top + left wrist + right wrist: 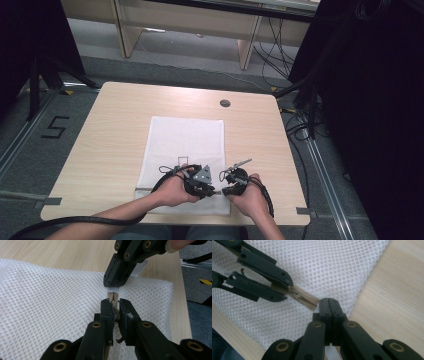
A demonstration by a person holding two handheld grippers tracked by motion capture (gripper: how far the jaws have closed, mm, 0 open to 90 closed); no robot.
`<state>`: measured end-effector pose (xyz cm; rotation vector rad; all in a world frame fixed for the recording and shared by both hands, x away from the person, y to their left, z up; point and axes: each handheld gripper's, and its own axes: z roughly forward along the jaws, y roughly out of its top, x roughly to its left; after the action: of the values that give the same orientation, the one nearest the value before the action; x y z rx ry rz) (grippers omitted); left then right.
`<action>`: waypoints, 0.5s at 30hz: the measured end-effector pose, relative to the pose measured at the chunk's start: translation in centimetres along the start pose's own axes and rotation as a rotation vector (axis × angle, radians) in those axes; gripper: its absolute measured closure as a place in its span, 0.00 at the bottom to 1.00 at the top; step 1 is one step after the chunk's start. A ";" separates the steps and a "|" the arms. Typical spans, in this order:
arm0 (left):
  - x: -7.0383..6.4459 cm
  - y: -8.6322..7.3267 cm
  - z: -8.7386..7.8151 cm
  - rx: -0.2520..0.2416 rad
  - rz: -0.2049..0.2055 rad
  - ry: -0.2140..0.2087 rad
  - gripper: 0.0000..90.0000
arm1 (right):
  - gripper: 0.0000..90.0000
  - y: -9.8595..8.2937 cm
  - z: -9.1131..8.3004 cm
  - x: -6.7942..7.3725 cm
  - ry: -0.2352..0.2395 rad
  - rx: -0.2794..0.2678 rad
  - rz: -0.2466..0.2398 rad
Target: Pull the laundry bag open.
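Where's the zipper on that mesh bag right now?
In the high view, the zipper runs along the mesh bag's near edge, between the left claw and right claw.

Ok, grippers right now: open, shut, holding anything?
Left gripper: shut on the zipper tape of the mesh bag.
Right gripper: shut at the zipper's end; what it pinches is hidden.

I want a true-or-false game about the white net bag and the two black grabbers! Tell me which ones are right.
1. The white mesh bag lies on a light wooden table. True.
2. The left gripper pinches the bag's beige zipper strip. True.
3. The right gripper is wide open. False: its jaws are pressed together.
4. The two grippers work at opposite ends of the bag. False: they nearly meet at its near edge.
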<state>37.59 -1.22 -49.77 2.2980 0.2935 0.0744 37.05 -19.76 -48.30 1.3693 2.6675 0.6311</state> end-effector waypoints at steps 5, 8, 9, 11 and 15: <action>0.0 0.0 -0.2 0.000 0.001 0.002 0.91 | 1.00 0.0 0.0 0.2 0.000 0.004 0.015; -0.1 0.0 -0.4 0.001 -0.002 0.002 0.91 | 1.00 0.0 0.0 0.2 -0.003 0.003 0.014; -0.1 0.0 -0.4 0.001 -0.002 0.002 0.91 | 1.00 0.0 0.0 0.2 -0.003 0.003 0.014; -0.1 0.0 -0.4 0.002 0.002 0.004 0.91 | 1.00 0.0 0.0 0.2 -0.003 0.003 0.014; -0.1 0.0 -0.5 0.004 0.004 0.006 0.91 | 1.00 0.0 0.0 0.2 -0.003 0.003 0.015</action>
<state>37.44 -0.88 -49.41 2.3029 0.2930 0.0832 36.92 -19.65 -48.25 1.3912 2.6593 0.6272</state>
